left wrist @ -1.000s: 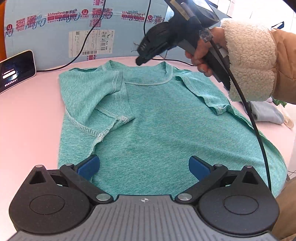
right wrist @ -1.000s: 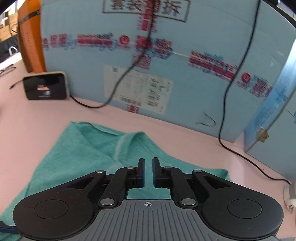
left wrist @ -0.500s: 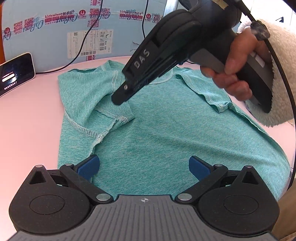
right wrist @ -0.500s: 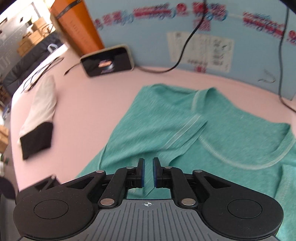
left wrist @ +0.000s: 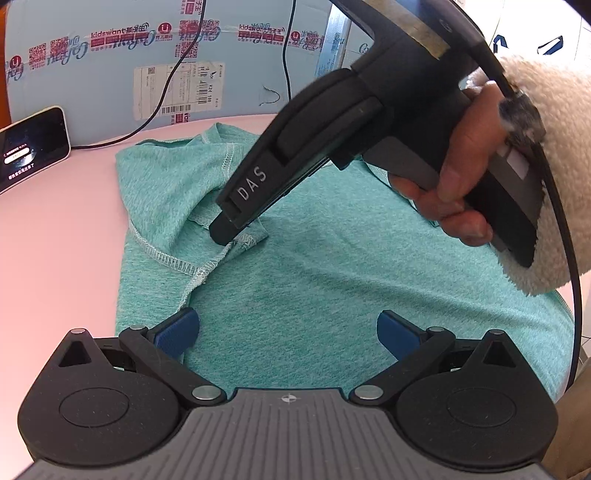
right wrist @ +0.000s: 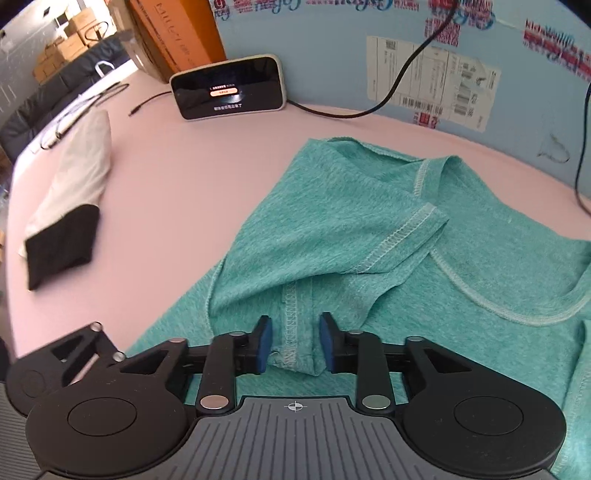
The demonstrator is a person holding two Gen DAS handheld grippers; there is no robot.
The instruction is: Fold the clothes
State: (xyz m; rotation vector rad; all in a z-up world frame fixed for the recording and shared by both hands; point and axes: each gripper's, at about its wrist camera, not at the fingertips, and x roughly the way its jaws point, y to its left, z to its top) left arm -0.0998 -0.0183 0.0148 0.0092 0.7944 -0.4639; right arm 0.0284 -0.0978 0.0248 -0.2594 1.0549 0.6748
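Left wrist view: a pink table [left wrist: 55, 236] fronts a blue box [left wrist: 92, 81], with a teal shirt [left wrist: 332, 288] spread mid-frame. Left gripper [left wrist: 288, 332] gapes wide above the hem, gripping nothing. Right gripper [right wrist: 293, 341], jaws just parting, straddles the folded sleeve's hem [right wrist: 291, 332], unpinched. Only the right wrist view shows a sock [right wrist: 62, 218] at left and stacked boxes [right wrist: 62, 51] upper left.

A pale pink worktop [right wrist: 155, 192] filled the frame's left and centre. Behind it stood a light blue cardboard box [right wrist: 332, 44] with red print, an orange box [right wrist: 177, 33] at upper left, and stacked brown cartons [right wrist: 62, 51] beyond, brightly daylit.
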